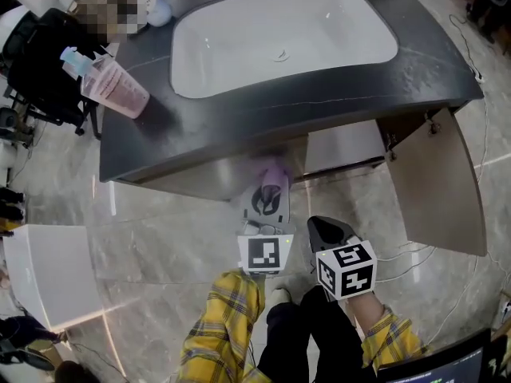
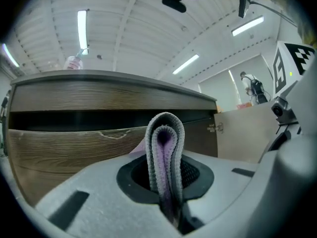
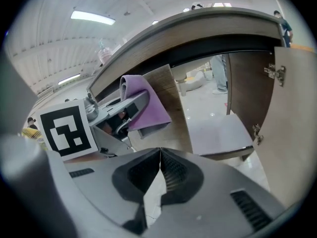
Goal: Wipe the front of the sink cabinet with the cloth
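Countertop clutter at far left comes to one thing: a pink translucent plastic spray bottle (image 1: pixel 112 86) on the dark grey stone-look countertop (image 1: pixel 335 94), beside the white oval sink basin (image 1: pixel 279 30).

Below the overhang runs the brown wood-grain cabinet front (image 2: pixel 64 143). The left gripper (image 2: pixel 166 192) is clamped on a folded cloth, purple inside and grey outside (image 2: pixel 166 148), whose fold stands up between the jaws and points at that panel. In the head view the cloth sits right under the counter edge, at the panel's right end.

Judging by this, the wiping step is in hand or just about to start. The next move calls for pressing the fold flat to the wood and sweeping it sideways along the panel.

Just to the right, the right gripper (image 3: pixel 159 167) hangs low with its jaws pressed together on nothing. Farther right, a beige cabinet door (image 3: pixel 292 108) stands swung open, with a pale shelf (image 3: pixel 218 133) inside.

Whether the cloth actually touches the wood cannot be told: the overhang shadows it from above, and the left gripper view looks along the fold rather than at its tip. The lower part of the cabinet front is cut off behind both grippers.
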### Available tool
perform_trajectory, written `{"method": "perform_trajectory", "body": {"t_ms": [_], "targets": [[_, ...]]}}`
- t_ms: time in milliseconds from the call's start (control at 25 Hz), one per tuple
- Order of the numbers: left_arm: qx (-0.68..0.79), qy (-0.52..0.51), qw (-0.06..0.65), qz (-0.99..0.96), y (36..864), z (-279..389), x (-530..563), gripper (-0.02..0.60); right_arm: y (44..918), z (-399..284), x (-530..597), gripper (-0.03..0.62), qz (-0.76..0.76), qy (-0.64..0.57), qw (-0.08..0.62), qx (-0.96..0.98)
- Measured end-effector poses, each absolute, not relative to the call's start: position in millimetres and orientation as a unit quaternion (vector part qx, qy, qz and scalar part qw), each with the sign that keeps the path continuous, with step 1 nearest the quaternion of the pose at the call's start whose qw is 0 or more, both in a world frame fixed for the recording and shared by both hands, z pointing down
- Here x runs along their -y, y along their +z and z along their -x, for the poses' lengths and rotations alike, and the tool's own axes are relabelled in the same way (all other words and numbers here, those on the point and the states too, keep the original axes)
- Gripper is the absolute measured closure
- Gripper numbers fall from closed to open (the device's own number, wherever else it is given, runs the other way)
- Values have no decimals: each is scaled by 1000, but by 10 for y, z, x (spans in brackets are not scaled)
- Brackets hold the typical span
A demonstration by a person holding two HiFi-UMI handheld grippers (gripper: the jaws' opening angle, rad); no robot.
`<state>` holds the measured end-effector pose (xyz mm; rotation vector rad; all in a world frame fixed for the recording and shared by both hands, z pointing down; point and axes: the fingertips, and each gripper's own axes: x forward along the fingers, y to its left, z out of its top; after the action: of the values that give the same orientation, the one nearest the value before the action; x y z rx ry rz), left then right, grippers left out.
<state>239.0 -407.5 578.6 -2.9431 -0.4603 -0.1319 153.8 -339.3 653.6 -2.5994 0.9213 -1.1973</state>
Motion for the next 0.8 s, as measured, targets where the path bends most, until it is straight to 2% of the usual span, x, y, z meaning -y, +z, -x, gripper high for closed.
{"method": "perform_trajectory", "body": {"t_ms": [280, 480, 800], "targets": [[201, -32, 77, 976, 5844, -2509, 3546, 546, 6635, -1621, 3012, 591, 870, -403, 82, -272], [237, -13, 93, 967, 5718, -2351, 3352, 546, 6665, -1574, 2978, 591, 866, -415, 82, -265], [182, -26, 98, 978, 5469, -1822, 4070, 546, 6542, -1395, 3512, 591, 850, -425, 87, -299]]}}
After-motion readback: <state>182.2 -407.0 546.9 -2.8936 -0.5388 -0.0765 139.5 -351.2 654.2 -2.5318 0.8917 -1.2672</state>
